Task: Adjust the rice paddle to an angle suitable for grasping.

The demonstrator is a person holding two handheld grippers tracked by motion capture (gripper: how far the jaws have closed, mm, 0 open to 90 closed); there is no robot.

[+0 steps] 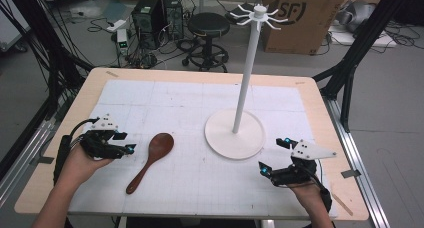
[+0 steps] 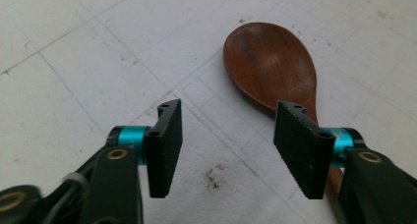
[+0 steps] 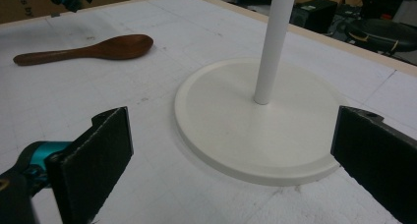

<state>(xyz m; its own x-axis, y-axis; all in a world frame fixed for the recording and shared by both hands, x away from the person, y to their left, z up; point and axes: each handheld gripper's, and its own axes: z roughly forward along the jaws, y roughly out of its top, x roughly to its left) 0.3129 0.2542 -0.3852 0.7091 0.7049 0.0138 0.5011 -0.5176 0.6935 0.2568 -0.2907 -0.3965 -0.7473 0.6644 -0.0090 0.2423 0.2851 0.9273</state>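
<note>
Table (image 1: 75,118) of pale wood, covered by a white gridded mat (image 1: 175,103), carries a white hook stand (image 1: 245,78) whose round base (image 1: 235,135) sits right of centre, its hooks fanned out at the top. Left of that base lies the wooden spoon (image 1: 150,160), flat on the mat, bowl up; its long axis runs on a diagonal, bowl toward the far right and handle end toward the person's near left. The left gripper (image 1: 127,143) hovers just beside the spoon on its left, jaws partly apart with nothing between them. The left gripper view brings out what the high view cannot: the spoon (image 2: 270,64) bowl close up, worn and dusty, with the neck passing behind the right-hand pad, and only bare mat in the gap. The right gripper (image 1: 272,155) sits near the stand's base, jaws spread wide and empty; its own view faces the base (image 3: 236,130) from low down, with the spoon (image 3: 88,49) lying sideways, farther off.
</note>
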